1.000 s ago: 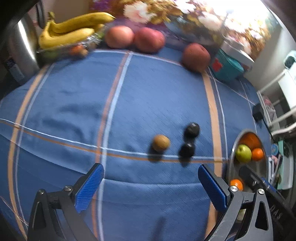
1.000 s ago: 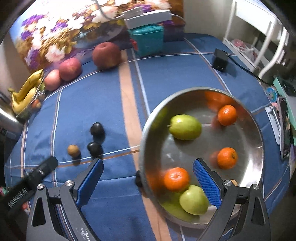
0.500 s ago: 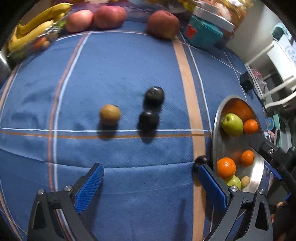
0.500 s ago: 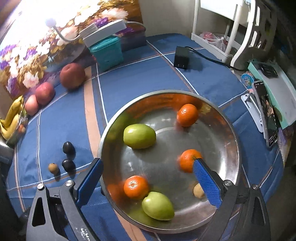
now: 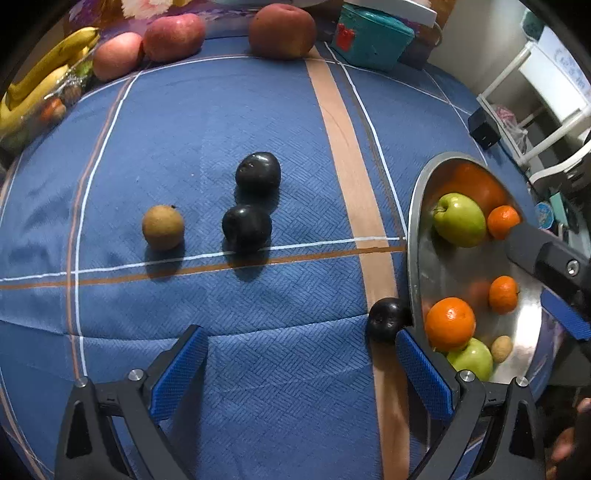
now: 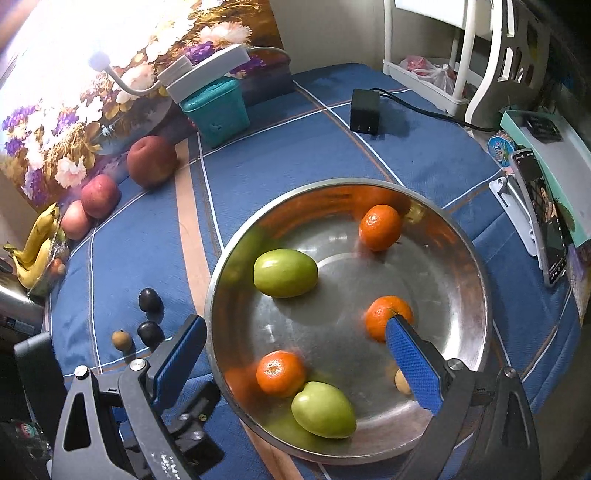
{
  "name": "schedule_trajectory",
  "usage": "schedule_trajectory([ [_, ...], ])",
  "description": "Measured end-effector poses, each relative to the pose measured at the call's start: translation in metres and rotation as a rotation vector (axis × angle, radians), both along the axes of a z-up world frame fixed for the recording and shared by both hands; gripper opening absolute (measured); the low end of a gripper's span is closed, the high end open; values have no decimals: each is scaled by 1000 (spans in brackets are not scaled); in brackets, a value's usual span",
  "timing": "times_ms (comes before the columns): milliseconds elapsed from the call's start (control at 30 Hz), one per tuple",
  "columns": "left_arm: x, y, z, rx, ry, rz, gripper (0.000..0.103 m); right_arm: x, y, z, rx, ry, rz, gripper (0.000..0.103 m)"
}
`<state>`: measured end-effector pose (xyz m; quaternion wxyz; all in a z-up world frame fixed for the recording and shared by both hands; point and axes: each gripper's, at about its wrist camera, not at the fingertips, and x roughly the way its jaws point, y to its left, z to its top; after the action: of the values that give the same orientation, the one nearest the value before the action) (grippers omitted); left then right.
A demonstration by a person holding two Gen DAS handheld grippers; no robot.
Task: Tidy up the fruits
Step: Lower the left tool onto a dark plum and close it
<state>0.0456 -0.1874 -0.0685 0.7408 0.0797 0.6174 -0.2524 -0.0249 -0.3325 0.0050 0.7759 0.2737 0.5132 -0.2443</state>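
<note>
The left gripper [image 5: 301, 363] hangs over the blue tablecloth [image 5: 207, 122] with its two blue fingers wide apart and nothing between them. The right gripper [image 6: 295, 356] is also spread wide and empty; it hovers above the near part of the metal bowl [image 6: 476, 258], with its left finger outside the rim and its right finger over the inside. In the bowl lie two green apples, one [image 6: 285, 272] toward the left side and one [image 6: 323, 409] near the front rim. Three oranges are there too: one [image 6: 380, 227] at the far side, one [image 6: 384, 315] partly behind the right finger, and one [image 6: 281, 373] touching the front green apple. A small tan fruit [image 6: 400, 382] sits low in the bowl, mostly hidden by the same finger. On the cloth outside the bowl, a dark plum [image 5: 388, 319] rests right against the bowl's left wall, just beyond the tip of the left gripper's right finger. Farther out, two more dark plums [image 5: 258, 172] [image 5: 246, 227] lie just beside each other, and a round brown fruit [image 5: 163, 227] lies near them on the left. At the far edge of the table are three red apples [image 5: 282, 31] [image 5: 173, 36] [image 5: 116, 55] in a loose row, bananas [image 5: 40, 85] at the left corner, and a teal box [image 5: 371, 37]. A black charger [image 6: 365, 110] lies on the cloth behind the bowl.
</note>
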Motion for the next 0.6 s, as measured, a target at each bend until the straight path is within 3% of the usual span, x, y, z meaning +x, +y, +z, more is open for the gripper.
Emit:
schedule_trajectory([
  [200,5,-3,-3,-20,-7,35,103,1,0,-1,11,-4,3,98],
  [600,29,44,-2,-14,-25,202,103,1,1,-1,13,-6,8,98],
])
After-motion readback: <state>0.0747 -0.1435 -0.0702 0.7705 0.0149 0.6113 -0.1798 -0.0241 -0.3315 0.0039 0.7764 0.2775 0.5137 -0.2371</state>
